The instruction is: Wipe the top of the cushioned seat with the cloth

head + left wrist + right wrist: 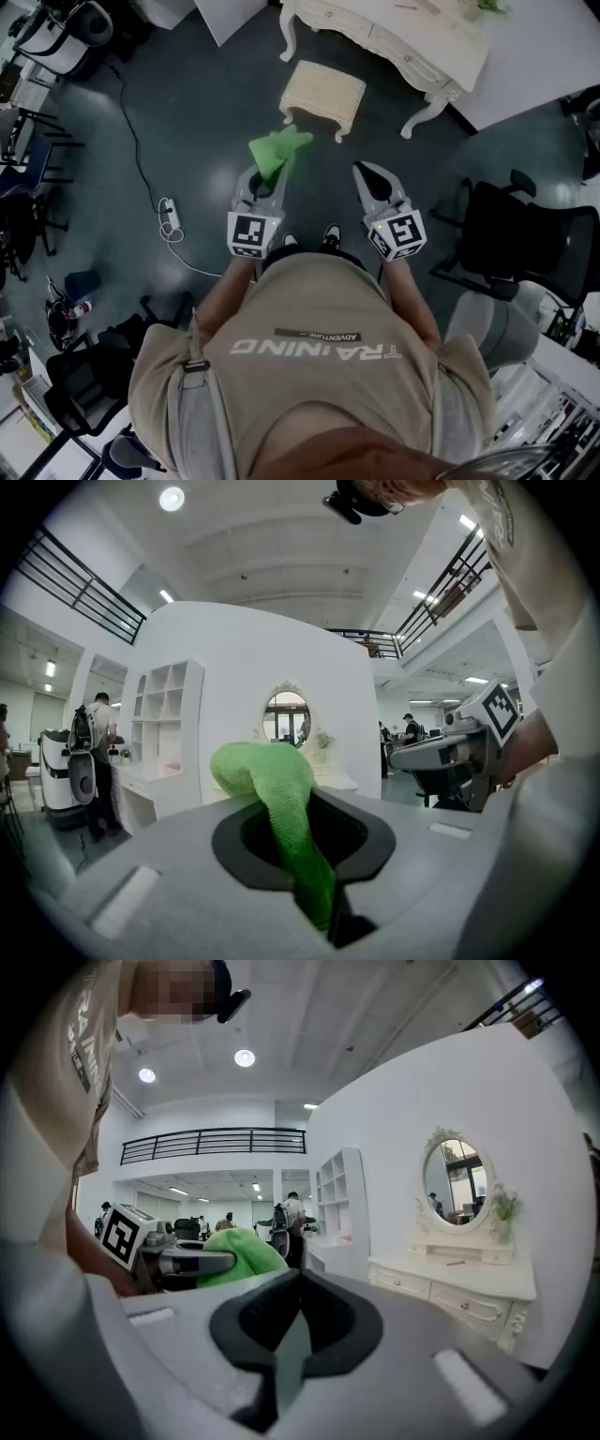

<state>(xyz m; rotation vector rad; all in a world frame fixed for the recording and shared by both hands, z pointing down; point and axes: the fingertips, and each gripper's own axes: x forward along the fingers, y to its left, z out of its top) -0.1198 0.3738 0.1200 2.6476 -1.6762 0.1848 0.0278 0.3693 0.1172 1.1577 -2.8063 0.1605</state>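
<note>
A cream cushioned seat [323, 94] with curved legs stands on the dark floor ahead of me, apart from both grippers. My left gripper [264, 180] is shut on a bright green cloth [277, 151], which bunches above its tips, short of the seat. In the left gripper view the green cloth [281, 808] runs down between the closed jaws. My right gripper [369, 178] is shut with nothing in it, level with the left one. The right gripper view shows the cloth [242, 1252] and the left gripper [173, 1260] off to its left.
A white dressing table [394, 37] stands just behind the seat; its oval mirror [457, 1185] shows at the right. A black office chair [525, 234] is at my right, a power strip with cable [171, 217] lies at my left, more chairs [28, 178] beyond.
</note>
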